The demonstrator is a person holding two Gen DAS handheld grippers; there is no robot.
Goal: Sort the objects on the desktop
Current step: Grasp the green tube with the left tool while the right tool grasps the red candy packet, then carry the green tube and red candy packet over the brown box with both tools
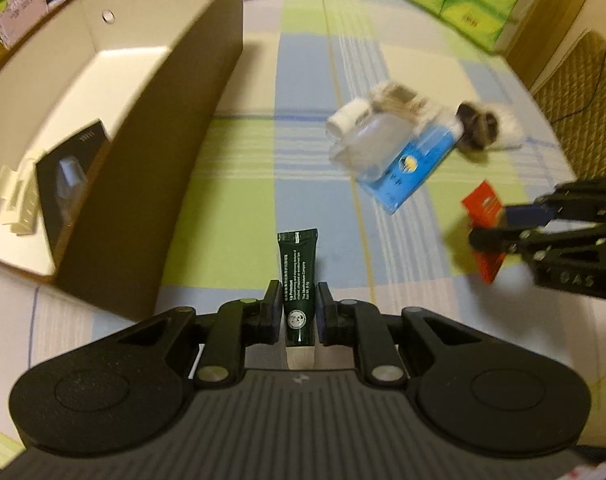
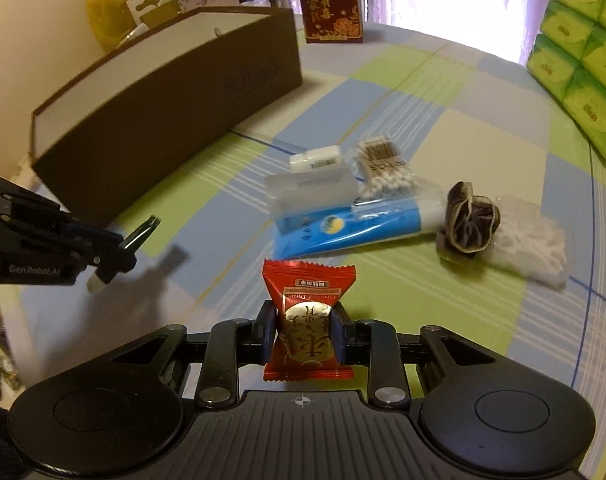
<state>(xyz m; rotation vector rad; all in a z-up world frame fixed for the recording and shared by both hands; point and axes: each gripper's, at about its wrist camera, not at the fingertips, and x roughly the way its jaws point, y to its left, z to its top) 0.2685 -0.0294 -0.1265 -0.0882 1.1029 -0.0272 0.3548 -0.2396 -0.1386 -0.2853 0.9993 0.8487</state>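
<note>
Our left gripper [image 1: 299, 312] pinches a green tube [image 1: 298, 276], box [image 1: 151, 152] to its left; our right gripper [image 2: 307, 334] pinches a red candy [image 2: 307, 312].

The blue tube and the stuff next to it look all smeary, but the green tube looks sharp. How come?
Left wrist view: the green lip-balm tube sits sharp in the left gripper; the blue tube is motion-blurred. Right wrist view: the red candy packet is crisp in the right gripper, the pile softer, the window glaring white.
</note>
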